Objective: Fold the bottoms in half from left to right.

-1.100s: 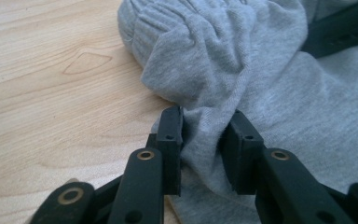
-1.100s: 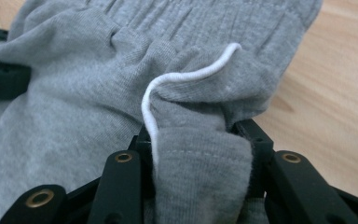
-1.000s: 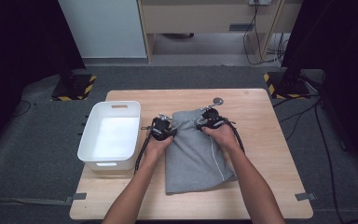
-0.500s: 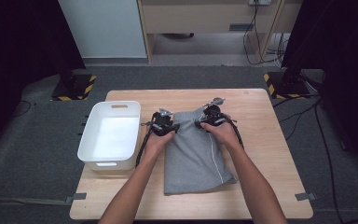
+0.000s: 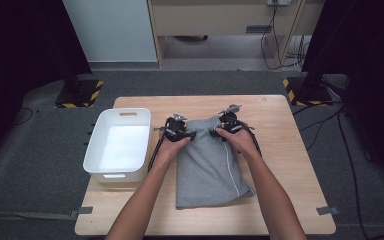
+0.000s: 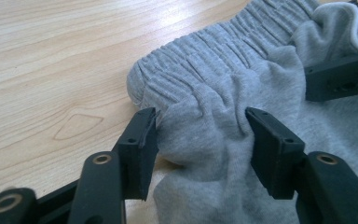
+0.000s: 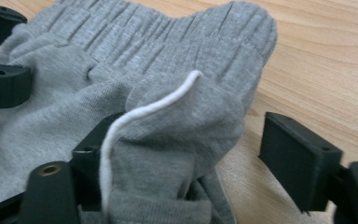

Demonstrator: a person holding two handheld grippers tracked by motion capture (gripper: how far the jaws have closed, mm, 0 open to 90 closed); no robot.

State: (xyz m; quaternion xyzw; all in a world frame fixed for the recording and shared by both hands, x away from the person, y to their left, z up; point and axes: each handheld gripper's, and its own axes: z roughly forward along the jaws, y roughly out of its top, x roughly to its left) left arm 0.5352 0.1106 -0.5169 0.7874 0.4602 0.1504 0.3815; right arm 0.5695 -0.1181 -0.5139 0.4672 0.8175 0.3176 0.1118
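Observation:
A folded grey garment (image 5: 207, 170) with an elastic waistband (image 6: 223, 60) lies flat on the wooden table (image 5: 280, 125), waistband at the far end. My left gripper (image 5: 194, 135) is at the waistband's left corner. Its jaws have just been opening and now stand apart around a loose bulge of the cloth (image 6: 200, 121). My right gripper (image 5: 213, 131) is at the right corner. Its jaws have also just opened; a fold with a white cord (image 7: 154, 105) rests against one pad, while the other pad (image 7: 298, 158) stands clear of the cloth (image 7: 135, 46). Each gripper view shows the other gripper's jaws across the waistband.
A white plastic bin (image 5: 92, 150) stands on the table's left side, close to my left forearm. A small round object (image 5: 266, 99) lies near the far right edge. Bare wood lies to the right of the garment and beyond it.
Both hands have edged slightly toward the far side of the table at the waistband. The garment's top end has settled on the table; the rest has not moved.

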